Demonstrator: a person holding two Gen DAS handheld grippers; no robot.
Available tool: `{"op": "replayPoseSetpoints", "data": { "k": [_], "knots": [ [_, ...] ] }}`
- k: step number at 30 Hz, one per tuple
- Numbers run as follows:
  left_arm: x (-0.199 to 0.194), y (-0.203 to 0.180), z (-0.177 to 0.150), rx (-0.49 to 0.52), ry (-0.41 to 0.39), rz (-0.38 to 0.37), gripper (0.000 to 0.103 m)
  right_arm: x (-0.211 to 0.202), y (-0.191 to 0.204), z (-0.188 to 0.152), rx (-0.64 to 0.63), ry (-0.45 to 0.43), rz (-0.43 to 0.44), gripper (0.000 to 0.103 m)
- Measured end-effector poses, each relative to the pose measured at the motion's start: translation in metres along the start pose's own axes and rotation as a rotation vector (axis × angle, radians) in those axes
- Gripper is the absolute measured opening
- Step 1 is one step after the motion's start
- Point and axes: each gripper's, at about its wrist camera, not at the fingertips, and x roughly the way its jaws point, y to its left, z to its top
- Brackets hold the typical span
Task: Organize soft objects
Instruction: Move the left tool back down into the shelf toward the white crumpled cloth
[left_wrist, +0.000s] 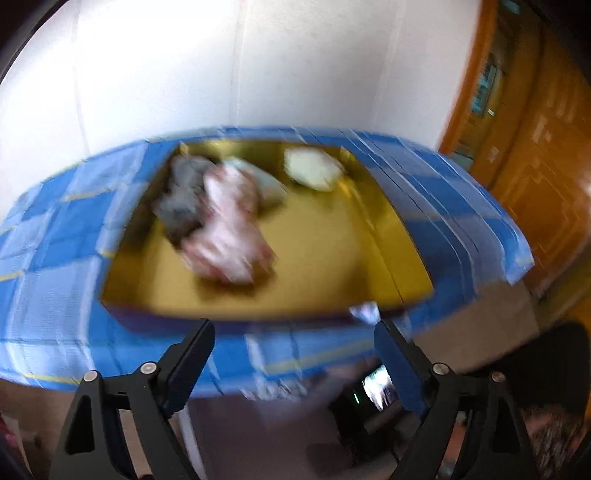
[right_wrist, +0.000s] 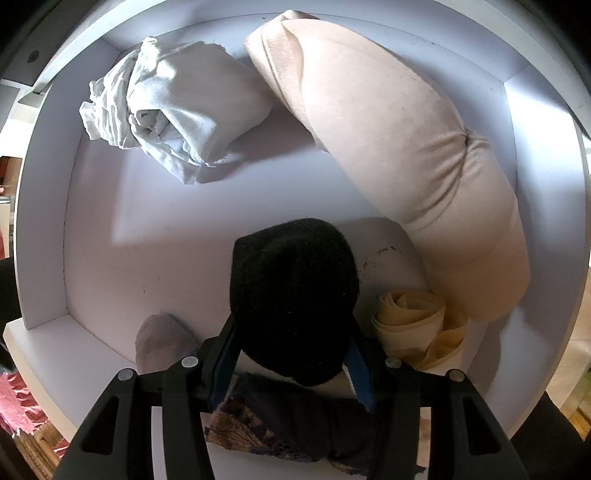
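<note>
Left wrist view. The left gripper (left_wrist: 293, 354) stands spread wide with nothing between its pads, short of the near wall of a shallow yellow-lined box (left_wrist: 317, 258). The box sits on a surface under a blue checked cloth (left_wrist: 55, 236). Inside lie a pink-and-white bundle (left_wrist: 229, 229), a grey bundle (left_wrist: 183, 199) touching it on the left, a pale cloth (left_wrist: 271, 186) behind it, and a whitish rounded piece (left_wrist: 314, 168) apart at the far wall. The picture is heavily smeared, so fabric detail cannot be judged. Judgement: this hand appears to be going for its next item; it should slow before reaching in, keep the jaws wide over the chosen bundle, and take one piece only, since pink and grey lie tangled.

Right wrist view. The right gripper (right_wrist: 291, 354) pinches a black knitted item (right_wrist: 295, 291), which bulges above the pads and looks thick and compressible. It hangs over a white compartment (right_wrist: 99, 236) that holds a rolled white cloth (right_wrist: 173, 110), a long cream bolster (right_wrist: 399, 147) along the right wall, a cream rolled strip (right_wrist: 410, 321) at its near end, a greyish lump (right_wrist: 162, 341) and a dark patterned fabric (right_wrist: 280, 432) beneath the claw. Judgement: the open floor at centre left is the sound place to set it. Lower until the knit rests, then release, to avoid piling it on the patterned fabric.
</note>
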Motion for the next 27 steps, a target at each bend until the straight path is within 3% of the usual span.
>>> {"op": "replayPoseSetpoints", "data": {
  "k": [3,6,10,12,20,27],
  "knots": [
    [0.021,-0.014,-0.032,0.043,0.084,-0.013,0.089,0.000,-0.006,-0.002,0.040,0.011,0.008,0.053],
    [0.057,-0.024,-0.064,0.085,0.217,0.001,0.089,0.000,-0.010,-0.002,0.066,0.016,0.023,0.053],
    [0.115,-0.027,-0.102,0.189,0.395,0.082,0.089,-0.001,-0.013,-0.003,0.080,0.021,0.019,0.052],
    [0.140,-0.027,-0.112,0.265,0.445,0.141,0.089,-0.001,-0.016,-0.004,0.092,0.023,0.027,0.052],
    [0.211,-0.037,-0.135,0.620,0.458,0.274,0.089,-0.002,-0.021,-0.006,0.095,0.026,0.037,0.052],
    [0.243,-0.036,-0.128,0.673,0.445,0.262,0.094,-0.002,-0.025,-0.006,0.105,0.028,0.050,0.052]
  ]
}}
